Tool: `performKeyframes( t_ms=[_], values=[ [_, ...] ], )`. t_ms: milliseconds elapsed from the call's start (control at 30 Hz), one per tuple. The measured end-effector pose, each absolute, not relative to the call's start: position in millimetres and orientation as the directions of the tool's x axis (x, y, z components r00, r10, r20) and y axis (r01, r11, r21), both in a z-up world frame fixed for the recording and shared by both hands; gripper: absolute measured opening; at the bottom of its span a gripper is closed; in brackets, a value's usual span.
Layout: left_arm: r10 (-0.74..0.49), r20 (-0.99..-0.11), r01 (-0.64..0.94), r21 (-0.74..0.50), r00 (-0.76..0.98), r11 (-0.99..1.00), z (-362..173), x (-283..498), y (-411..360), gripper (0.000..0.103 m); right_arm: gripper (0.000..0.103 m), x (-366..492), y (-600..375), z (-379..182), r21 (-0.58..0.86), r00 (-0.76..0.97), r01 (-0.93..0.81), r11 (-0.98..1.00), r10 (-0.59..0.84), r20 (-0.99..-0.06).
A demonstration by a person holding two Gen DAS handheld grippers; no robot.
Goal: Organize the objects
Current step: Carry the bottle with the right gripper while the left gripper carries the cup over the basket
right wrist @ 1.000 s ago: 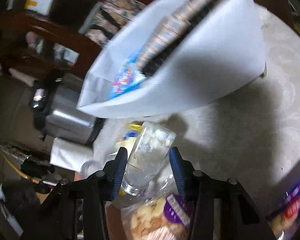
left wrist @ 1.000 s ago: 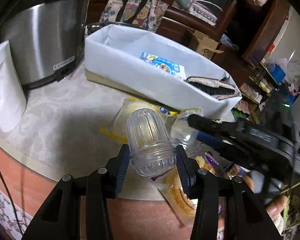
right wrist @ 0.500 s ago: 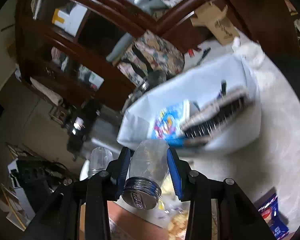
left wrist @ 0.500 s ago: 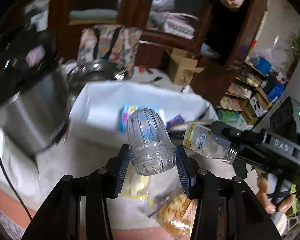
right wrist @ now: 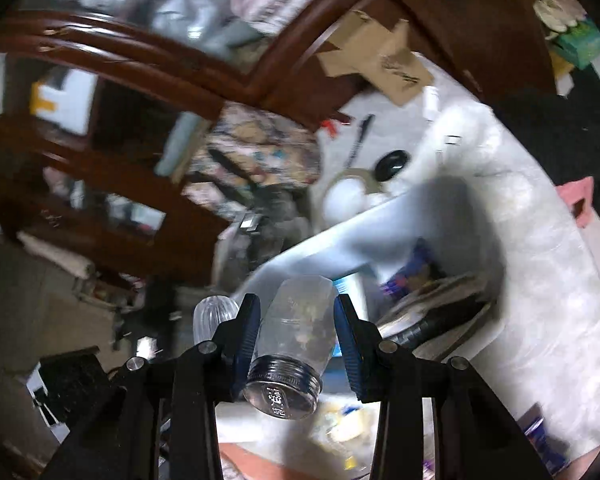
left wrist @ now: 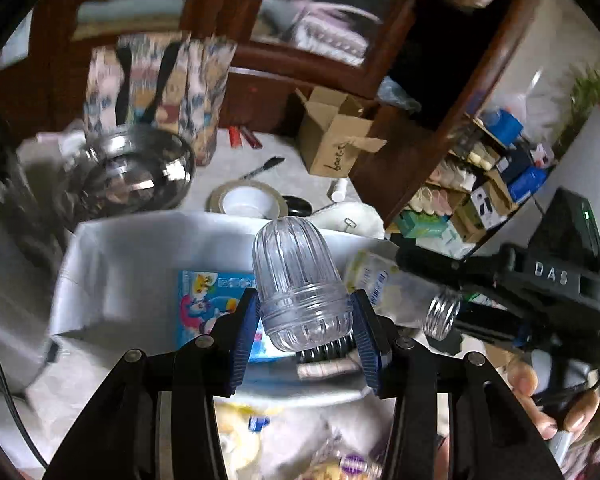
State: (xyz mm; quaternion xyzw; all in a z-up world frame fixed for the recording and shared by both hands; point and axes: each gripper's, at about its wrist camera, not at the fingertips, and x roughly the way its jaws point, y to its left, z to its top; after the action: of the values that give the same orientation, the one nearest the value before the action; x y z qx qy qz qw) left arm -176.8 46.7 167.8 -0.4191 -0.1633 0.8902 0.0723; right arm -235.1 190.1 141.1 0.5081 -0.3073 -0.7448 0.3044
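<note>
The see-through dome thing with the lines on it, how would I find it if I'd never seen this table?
Look for the big white fabric bin in the middle of the cluttered table. Just above its near edge, the left tool grips a clear ribbed plastic dome between its blue pads. Unlike the clear bottle in the right tool beside it, the dome is short, rounded on top, grooved all round and has no label.
</note>
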Motion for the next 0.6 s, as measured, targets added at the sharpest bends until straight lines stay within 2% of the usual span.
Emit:
performKeyframes(
  t_ms=[133,300,600],
  values=[
    [0.356,-0.729,0.018,-0.450,-0.585,-0.893,138,-200,39,0.045,0.037,-258,194,125,0.698,-0.346,0.114,-0.707,-0.686,-0.640],
    [0.474,-0.660,-0.017,-0.573,-0.583,-0.819,120,-213,48,0.045,0.036,-273,198,91,0.680,-0.314,0.011,-0.733,-0.648,-0.694],
    [0.439,-0.707,0.002,-0.529,-0.554,-0.849,102,-221,72,0.045,0.036,-272,211,92,0.578,-0.370,-0.056,-0.814,-0.521,-0.769]
  ],
)
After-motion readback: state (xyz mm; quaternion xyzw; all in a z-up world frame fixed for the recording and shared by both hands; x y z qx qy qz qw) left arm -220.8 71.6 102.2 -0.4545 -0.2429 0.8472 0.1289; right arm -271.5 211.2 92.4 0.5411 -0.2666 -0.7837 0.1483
